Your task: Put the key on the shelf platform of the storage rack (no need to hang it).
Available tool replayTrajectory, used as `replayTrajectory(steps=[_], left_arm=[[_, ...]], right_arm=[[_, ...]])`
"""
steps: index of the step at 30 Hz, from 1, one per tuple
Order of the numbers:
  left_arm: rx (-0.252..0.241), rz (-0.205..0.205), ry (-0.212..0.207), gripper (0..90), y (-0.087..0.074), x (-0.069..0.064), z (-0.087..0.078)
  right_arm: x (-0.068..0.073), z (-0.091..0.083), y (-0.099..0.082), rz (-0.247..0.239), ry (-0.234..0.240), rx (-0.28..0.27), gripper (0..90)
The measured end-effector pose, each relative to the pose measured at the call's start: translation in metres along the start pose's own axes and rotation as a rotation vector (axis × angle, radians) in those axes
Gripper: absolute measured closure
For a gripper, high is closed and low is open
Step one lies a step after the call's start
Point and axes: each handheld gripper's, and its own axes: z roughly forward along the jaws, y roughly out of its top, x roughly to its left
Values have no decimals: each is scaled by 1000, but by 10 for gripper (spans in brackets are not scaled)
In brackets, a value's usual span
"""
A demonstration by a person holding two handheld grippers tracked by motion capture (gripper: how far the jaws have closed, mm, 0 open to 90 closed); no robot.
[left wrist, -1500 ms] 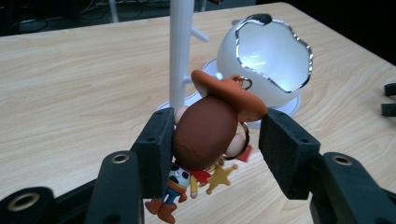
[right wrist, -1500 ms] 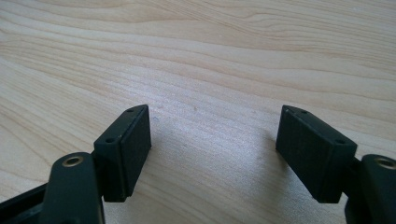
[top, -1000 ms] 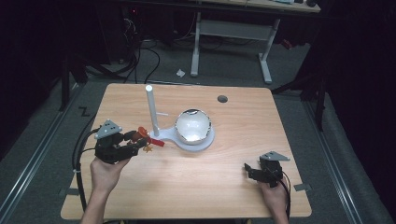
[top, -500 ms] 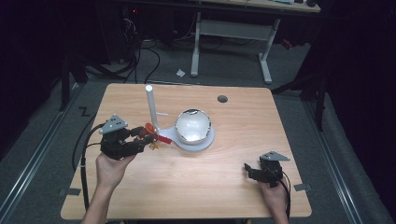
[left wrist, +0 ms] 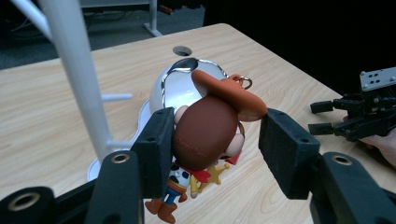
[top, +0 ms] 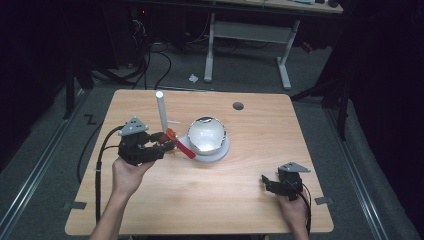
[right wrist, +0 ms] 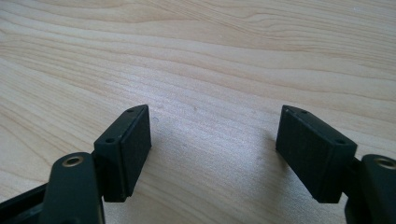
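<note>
A small cowboy figure (left wrist: pixel 205 130) with a brown hat, a key ring and a yellow star hangs between the jaws of my left gripper (left wrist: pixel 215 144), which is shut on its head and hat brim. In the high view that gripper (top: pixel 167 142) holds the figure (top: pixel 176 141) just left of a shiny silver dome (top: pixel 206 135) on a white base (top: pixel 222 152). A white post (top: pixel 161 110) with short pegs rises right behind the figure. My right gripper (top: pixel 267 182) rests near the table's front right with its jaws open (right wrist: pixel 215 149) and nothing but bare wood between them.
The wooden table (top: pixel 280 130) has a round cable hole (top: pixel 238 106) at the back. A black cable (top: pixel 100 155) trails off the left gripper over the table's left edge. A white desk frame (top: pixel 250 35) stands on the floor beyond.
My left gripper has carried the cowboy figure to the right and slightly up, closer to the post and the silver dome. The right gripper has stayed put.
</note>
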Motion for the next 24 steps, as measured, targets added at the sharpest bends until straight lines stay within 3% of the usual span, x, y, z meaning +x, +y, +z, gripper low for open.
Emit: replayTrajectory(steps=[5, 9, 18, 24], left_arm=[[-14, 3, -21, 470, 8, -3, 7], [6, 24, -9, 470, 15, -7, 16], [13, 20, -29, 470, 26, -6, 33], [13, 23, -10, 470, 32, -6, 46]], right_arm=[[0, 0, 0, -2, 0, -1, 267], [0, 0, 0, -2, 0, -1, 268], [0, 0, 0, -2, 0, -1, 268], [0, 0, 0, -2, 0, -1, 268]])
